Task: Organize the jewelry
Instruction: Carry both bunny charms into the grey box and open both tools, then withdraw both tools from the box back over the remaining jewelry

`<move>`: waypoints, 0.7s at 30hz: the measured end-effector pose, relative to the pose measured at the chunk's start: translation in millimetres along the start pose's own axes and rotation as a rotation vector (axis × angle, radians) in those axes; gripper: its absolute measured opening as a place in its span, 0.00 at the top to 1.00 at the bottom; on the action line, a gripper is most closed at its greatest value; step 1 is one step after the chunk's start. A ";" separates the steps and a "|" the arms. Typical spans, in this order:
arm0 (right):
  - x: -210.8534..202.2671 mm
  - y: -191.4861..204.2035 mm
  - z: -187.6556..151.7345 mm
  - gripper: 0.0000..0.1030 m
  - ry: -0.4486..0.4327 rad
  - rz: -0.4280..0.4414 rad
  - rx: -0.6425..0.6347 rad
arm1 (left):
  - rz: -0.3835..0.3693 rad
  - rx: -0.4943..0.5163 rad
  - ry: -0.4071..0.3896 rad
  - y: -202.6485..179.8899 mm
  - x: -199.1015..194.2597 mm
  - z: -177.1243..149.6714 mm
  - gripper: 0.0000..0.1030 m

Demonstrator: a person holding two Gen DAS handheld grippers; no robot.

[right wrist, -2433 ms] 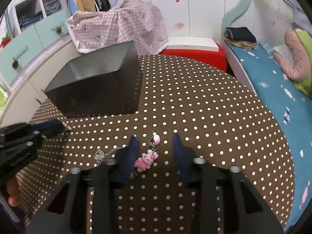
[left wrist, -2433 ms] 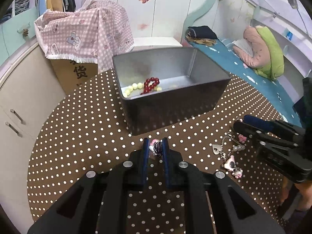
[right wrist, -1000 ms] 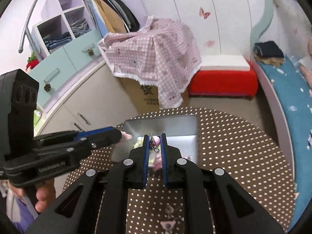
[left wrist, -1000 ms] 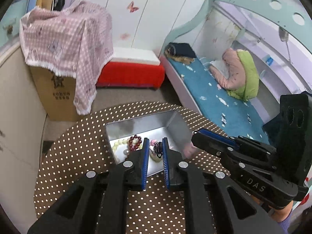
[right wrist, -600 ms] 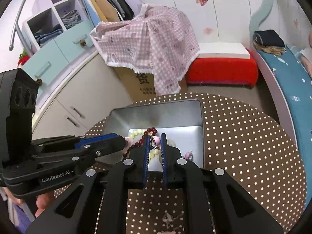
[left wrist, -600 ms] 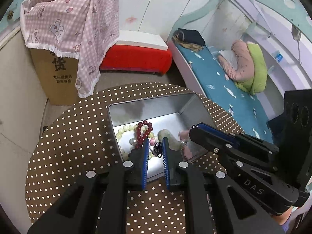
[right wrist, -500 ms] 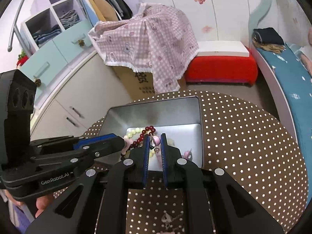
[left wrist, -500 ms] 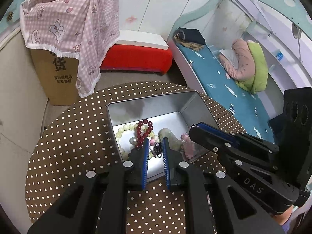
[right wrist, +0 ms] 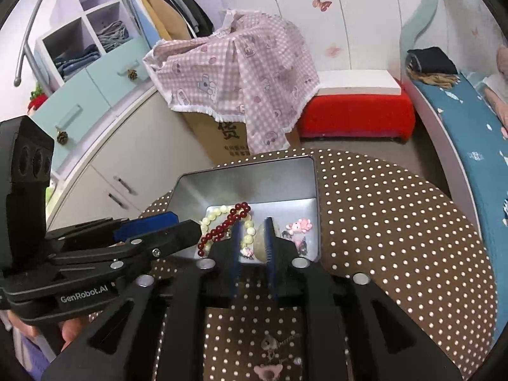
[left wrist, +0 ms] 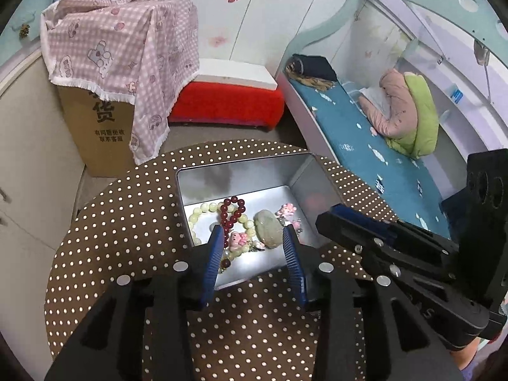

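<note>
A grey metal tin [left wrist: 241, 174] [right wrist: 250, 184] stands on the brown dotted round table. In it lie a dark red bead bracelet [left wrist: 233, 211] [right wrist: 223, 225], a pale yellow bead bracelet [left wrist: 198, 214], a grey-green stone [left wrist: 268, 228], a pink charm [left wrist: 287, 209] [right wrist: 300, 225] and a second pink charm [left wrist: 238, 239]. My left gripper [left wrist: 252, 236] is open and empty above the tin's near wall. My right gripper [right wrist: 252, 225] is partly open and empty above the tin; it also shows in the left wrist view [left wrist: 327, 219].
A heart keychain with a pink charm [right wrist: 271, 352] lies on the table [right wrist: 397, 222] below my right gripper. Beyond the table stand a cardboard box under pink checked cloth [left wrist: 120, 50], a red bench [left wrist: 227, 104], cupboards on the left and a blue bed [left wrist: 365, 146] on the right.
Both grippers came from the table to above the tin, each shut on a pink charm. Both have opened and the charms now lie in the tin.
</note>
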State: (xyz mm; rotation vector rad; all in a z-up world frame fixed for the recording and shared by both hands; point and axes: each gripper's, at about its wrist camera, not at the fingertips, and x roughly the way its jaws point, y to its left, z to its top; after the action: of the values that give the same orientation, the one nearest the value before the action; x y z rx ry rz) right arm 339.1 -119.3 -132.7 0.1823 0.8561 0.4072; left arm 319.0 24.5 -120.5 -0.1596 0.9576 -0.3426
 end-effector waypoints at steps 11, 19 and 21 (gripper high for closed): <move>-76.0 -24.5 -45.0 0.48 -0.086 -0.137 -0.033 | 0.096 0.050 -0.122 -41.9 -34.8 -53.4 0.42; -88.1 -69.5 -95.7 0.48 -0.037 -0.197 0.031 | 0.102 0.121 -0.037 -82.9 0.8 -104.6 0.42; -86.6 -76.5 -105.3 0.48 -0.020 -0.191 0.043 | 0.133 0.151 -0.025 -90.9 10.3 -111.6 0.42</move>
State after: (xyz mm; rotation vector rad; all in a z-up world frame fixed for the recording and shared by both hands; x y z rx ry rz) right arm 229.1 -225.7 -164.7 0.1426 0.8550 0.2080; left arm 213.1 -62.3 -166.2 0.0369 0.9087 -0.2884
